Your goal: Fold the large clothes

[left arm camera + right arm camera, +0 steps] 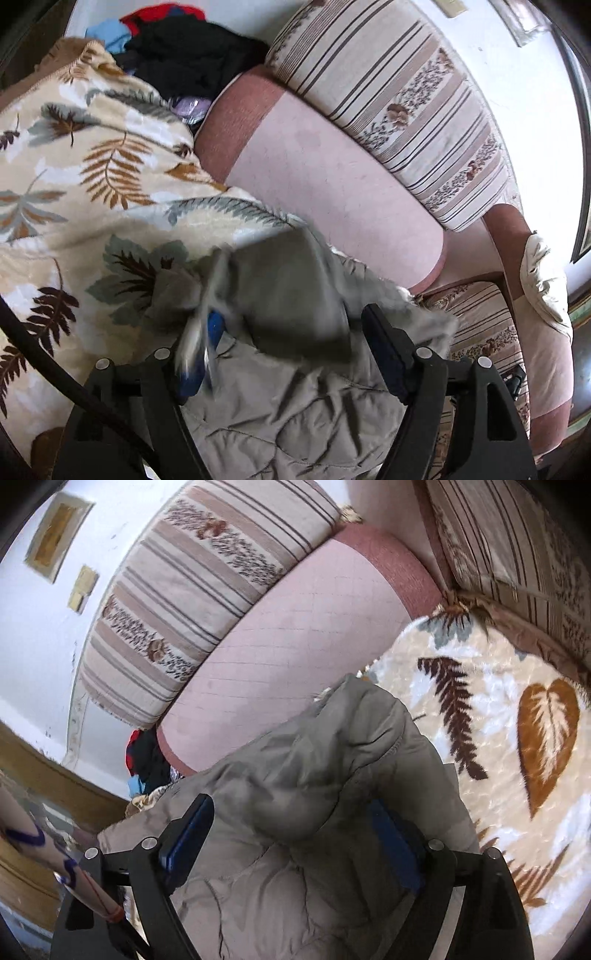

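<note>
Both grippers stand with jaws apart over the grey jacket, which lies bunched on the leaf-print blanket. Left gripper: jacket folds between its pads, a blurred flap by one. Right gripper: a jacket bulge between its pads, unclamped.
</note>
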Tool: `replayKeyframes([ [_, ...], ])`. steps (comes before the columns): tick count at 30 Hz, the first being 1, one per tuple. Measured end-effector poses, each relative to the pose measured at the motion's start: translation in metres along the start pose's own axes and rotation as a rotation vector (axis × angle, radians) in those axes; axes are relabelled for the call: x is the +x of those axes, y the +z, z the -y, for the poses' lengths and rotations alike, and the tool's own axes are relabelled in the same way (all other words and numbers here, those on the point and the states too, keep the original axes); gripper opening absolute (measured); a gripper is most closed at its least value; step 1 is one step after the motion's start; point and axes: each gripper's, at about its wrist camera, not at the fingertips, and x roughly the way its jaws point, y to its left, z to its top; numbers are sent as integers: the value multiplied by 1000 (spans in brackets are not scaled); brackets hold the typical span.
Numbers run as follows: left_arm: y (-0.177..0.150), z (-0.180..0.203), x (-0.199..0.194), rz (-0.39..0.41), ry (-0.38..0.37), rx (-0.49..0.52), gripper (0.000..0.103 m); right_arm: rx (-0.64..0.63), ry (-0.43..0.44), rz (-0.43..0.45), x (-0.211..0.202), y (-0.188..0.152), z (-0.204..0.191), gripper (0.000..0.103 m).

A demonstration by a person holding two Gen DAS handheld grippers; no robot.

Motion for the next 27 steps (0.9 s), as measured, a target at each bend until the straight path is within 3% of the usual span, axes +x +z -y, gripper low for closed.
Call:
replayKeyframes([
  [4,-9,31,-19,46,2,108,76,-147,-49,2,-12,-13,-25,90],
  [8,-32,74,-23,69,1,280,83,-285,-96,-8,-10,-28,-43,90],
  [14,-77,107,36,-14,108,509,83,-396,-166,-52,18,-48,-46,90],
  [19,-88,96,90,-72,175,520,83,-453,-235,-68,42,-52,-37,90],
  [27,-72,90,145,-102,248,527,85,-477,-302,-69,80,-34,-25,90],
])
